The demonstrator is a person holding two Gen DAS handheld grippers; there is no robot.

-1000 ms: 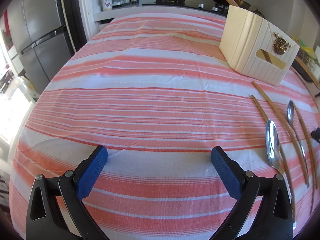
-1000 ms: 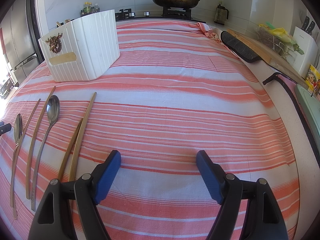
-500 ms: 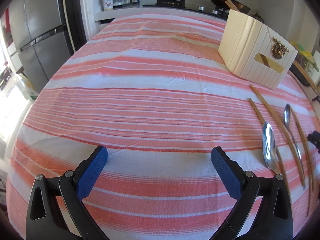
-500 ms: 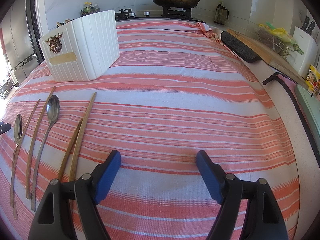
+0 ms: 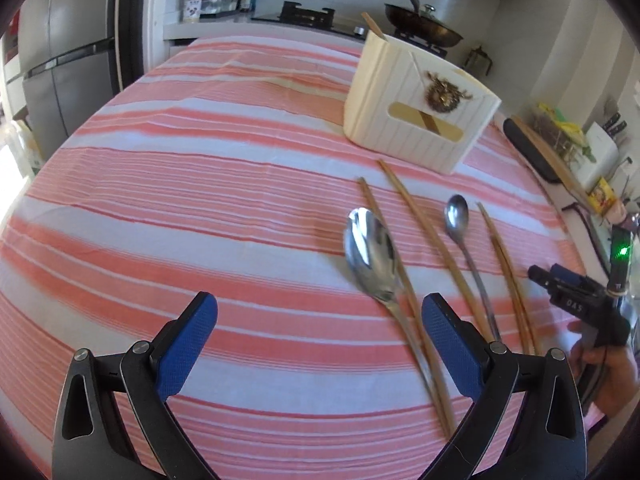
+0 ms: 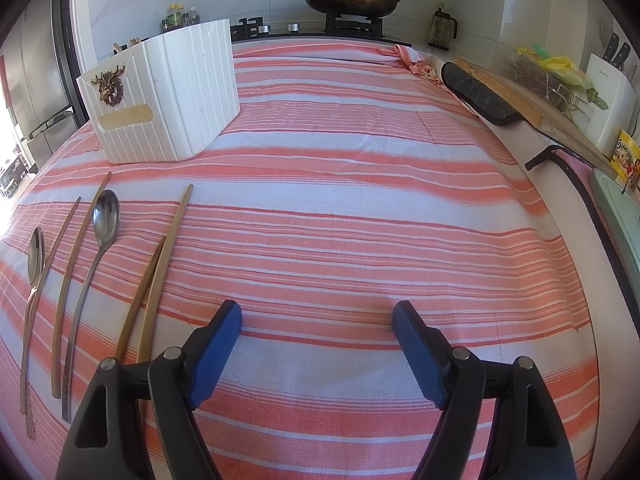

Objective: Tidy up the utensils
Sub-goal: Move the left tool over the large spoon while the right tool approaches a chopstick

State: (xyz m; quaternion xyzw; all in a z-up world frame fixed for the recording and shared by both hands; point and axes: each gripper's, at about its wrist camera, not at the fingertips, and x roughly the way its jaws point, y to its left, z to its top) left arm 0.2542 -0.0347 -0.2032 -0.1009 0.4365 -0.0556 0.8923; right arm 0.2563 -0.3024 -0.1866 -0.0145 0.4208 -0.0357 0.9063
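On the striped cloth (image 5: pixel 200 208), the large spoon (image 5: pixel 370 256) lies just ahead of the left hand-held gripper (image 5: pixel 320 340).

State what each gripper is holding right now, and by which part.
Nothing is held. The left gripper and the right gripper both have open jaws with only striped cloth between them; the spoons and chopsticks lie untouched.

Kitchen: grey fridge (image 5: pixel 64 68), stove (image 6: pixel 320 26), striped tablecloth (image 6: pixel 360 200).

Right hand-held gripper (image 6: pixel 317 328) agape above striped cloth (image 6: pixel 360 208), spoons (image 6: pixel 105 220) and chopsticks (image 6: pixel 162 264) leftward.
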